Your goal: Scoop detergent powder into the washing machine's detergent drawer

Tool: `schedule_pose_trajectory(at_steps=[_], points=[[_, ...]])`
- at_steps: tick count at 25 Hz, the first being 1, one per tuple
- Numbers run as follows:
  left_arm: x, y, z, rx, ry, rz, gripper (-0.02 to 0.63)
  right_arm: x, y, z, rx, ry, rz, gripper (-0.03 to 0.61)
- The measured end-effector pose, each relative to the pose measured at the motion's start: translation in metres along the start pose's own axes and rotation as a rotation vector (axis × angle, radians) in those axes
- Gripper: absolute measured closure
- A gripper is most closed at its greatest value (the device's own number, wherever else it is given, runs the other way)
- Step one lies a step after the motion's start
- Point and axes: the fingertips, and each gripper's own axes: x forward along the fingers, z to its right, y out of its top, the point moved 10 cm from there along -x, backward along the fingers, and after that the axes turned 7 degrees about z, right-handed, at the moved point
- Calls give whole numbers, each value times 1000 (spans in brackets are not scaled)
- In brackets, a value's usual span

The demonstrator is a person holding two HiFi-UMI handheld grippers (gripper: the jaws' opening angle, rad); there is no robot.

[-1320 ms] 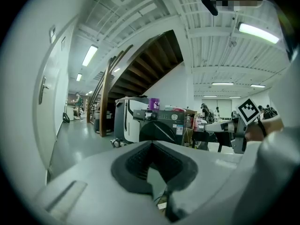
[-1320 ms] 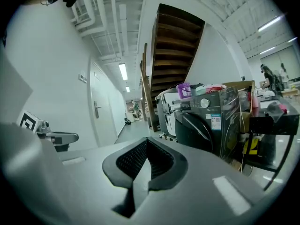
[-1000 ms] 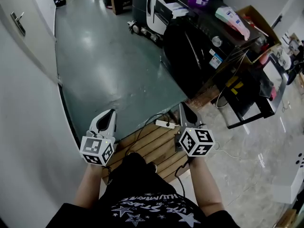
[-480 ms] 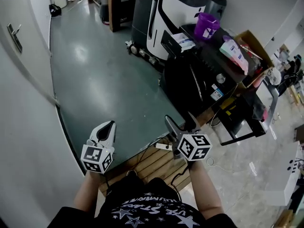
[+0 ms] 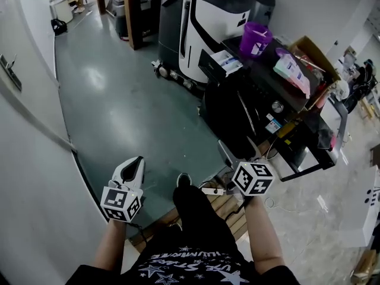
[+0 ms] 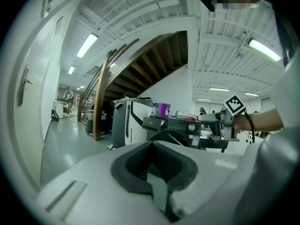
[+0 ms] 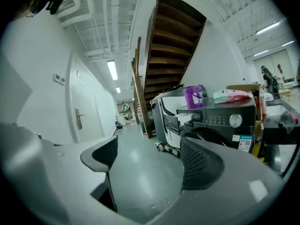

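The left gripper and right gripper point toward the washing machine, well short of it. The left's jaws are together. The right's have just been opening, with nothing between them.

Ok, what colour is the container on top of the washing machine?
Purple; the container shows best in the head view.

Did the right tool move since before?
Yes. The right tool went forward past the white power strip, toward the washing machine; its empty jaws have just been opening.

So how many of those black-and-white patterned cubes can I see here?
2. One marker cube rides on the left tool, beside the white wall; the other cube is on the right tool, nearer the black washing machine. No others show.
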Motion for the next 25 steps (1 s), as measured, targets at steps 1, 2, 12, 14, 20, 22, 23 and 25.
schedule_pose_trajectory(at_steps=[1, 2, 12, 14, 20, 22, 23, 25], points=[[9, 3, -4, 2, -9, -1, 614, 7, 1, 3, 6, -7, -1, 143], [18, 5, -8, 4, -17, -4, 614, 15, 2, 7, 11, -11, -5, 143], [179, 43, -65, 35, -103, -73, 614, 150, 50, 80, 109, -91, 22, 160], [232, 62, -78, 53, -136, -77, 614, 181, 73, 106, 115, -122, 47, 158], [389, 134, -97, 106, -275, -74, 614, 262, 158, 188, 133, -226, 110, 156], [431, 155, -96, 100, -310, -63, 614, 278, 182, 212, 143, -264, 124, 156], [448, 164, -95, 94, -322, -60, 614, 283, 193, 222, 145, -280, 129, 156], [475, 177, -92, 85, -343, -61, 614, 291, 212, 236, 150, -301, 140, 158]])
